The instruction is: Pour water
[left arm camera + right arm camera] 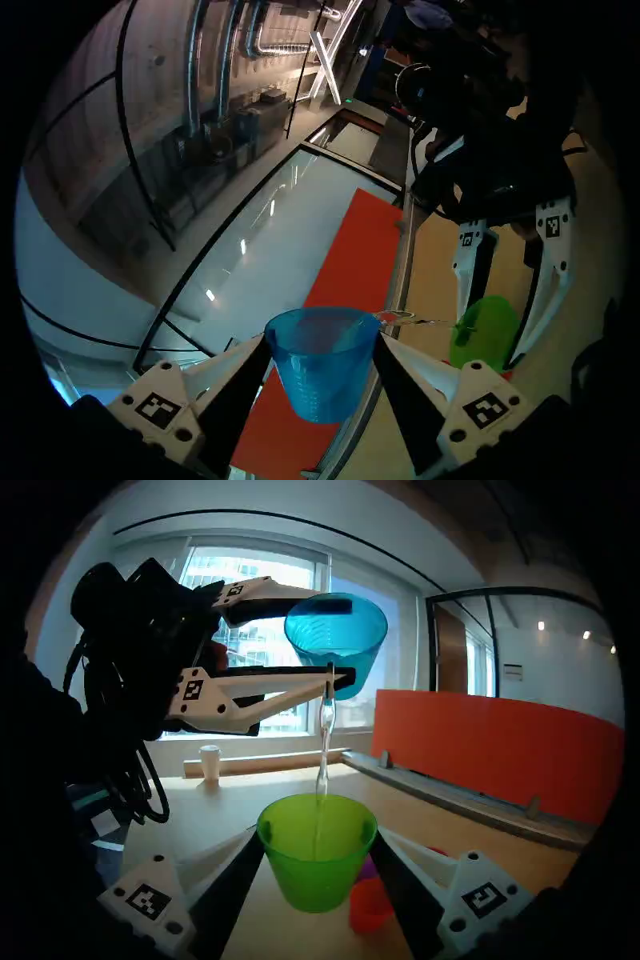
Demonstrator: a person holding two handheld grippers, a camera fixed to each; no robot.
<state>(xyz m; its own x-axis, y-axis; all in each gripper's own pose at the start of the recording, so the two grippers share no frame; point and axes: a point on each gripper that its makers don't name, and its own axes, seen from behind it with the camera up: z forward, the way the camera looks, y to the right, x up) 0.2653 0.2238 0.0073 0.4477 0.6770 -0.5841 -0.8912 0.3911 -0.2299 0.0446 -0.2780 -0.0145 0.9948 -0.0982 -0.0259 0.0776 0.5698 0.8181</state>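
My left gripper (322,370) is shut on a clear blue cup (322,366), tipped on its side. In the right gripper view that same blue cup (336,642) hangs tilted between the left gripper's white fingers (264,694), and a thin stream of water (323,736) falls from its rim. The stream lands in an upright green cup (317,858), on which my right gripper (317,864) is shut. In the left gripper view the green cup (484,330) sits lower right between the right gripper's fingers (552,284), with water (416,320) running toward it.
A light wooden table (232,808) lies below the cups, bordered by an orange divider panel (496,748). A small white paper cup (210,762) stands near the window sill. An orange object (370,904) and something purple (366,870) lie just behind the green cup.
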